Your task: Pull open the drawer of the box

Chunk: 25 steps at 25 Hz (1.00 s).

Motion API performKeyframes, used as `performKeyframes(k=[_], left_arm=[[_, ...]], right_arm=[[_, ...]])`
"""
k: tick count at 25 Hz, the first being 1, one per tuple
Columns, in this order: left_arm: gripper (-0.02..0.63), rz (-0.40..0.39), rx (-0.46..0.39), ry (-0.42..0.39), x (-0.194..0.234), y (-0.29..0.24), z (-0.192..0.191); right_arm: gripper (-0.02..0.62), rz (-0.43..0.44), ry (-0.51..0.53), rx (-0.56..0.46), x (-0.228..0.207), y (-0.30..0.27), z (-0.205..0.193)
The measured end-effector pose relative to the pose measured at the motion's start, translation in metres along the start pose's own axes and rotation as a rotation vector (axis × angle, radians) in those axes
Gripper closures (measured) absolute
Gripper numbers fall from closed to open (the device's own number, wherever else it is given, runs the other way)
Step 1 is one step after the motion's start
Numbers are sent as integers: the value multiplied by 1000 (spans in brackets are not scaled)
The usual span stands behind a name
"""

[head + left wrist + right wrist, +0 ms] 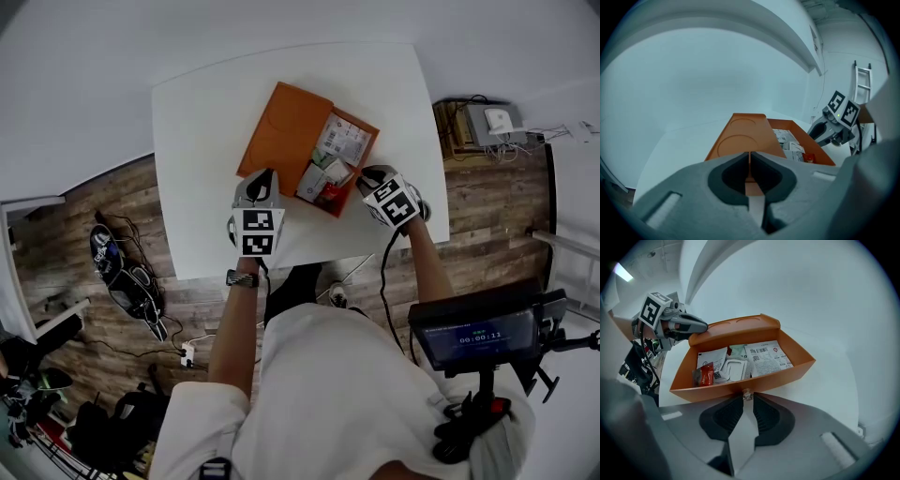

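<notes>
An orange box (281, 131) lies on the white table (197, 169). Its drawer (367, 155) is slid out toward the near right, with paper packets and a small red packet (707, 374) inside. In the right gripper view, my right gripper (748, 397) is shut on the small knob (747, 393) on the drawer's front wall (708, 392). My left gripper (750, 164) is shut with nothing between its jaws. Its tips sit at the near end of the box's sleeve (740, 138). The head view shows the left gripper (262, 178) at the box's near corner and the right gripper (364, 186) at the drawer front.
The table's near edge (281, 267) runs just behind both grippers, with the person standing against it. Cables and bags (127, 281) lie on the wooden floor to the left. A screen on a stand (478, 333) is at the near right, and a low shelf with devices (483, 127) at the far right.
</notes>
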State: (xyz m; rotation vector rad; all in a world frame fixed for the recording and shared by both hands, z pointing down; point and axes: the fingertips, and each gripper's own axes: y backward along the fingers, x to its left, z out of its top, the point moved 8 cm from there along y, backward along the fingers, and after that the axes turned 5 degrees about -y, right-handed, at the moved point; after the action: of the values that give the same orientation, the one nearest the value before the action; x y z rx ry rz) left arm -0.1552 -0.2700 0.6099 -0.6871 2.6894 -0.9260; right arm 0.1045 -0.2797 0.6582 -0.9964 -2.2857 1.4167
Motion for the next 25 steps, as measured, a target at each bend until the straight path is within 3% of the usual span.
performKeyframes(k=[15,25], left_arm=[[588,-21,-22,-22,-20,33,5],[588,-22,-90,-46,-32,72,27]], right_arm=[[520,-40,-43,21,5,40,-7],[551,-81,-46,-97,32,94,14]])
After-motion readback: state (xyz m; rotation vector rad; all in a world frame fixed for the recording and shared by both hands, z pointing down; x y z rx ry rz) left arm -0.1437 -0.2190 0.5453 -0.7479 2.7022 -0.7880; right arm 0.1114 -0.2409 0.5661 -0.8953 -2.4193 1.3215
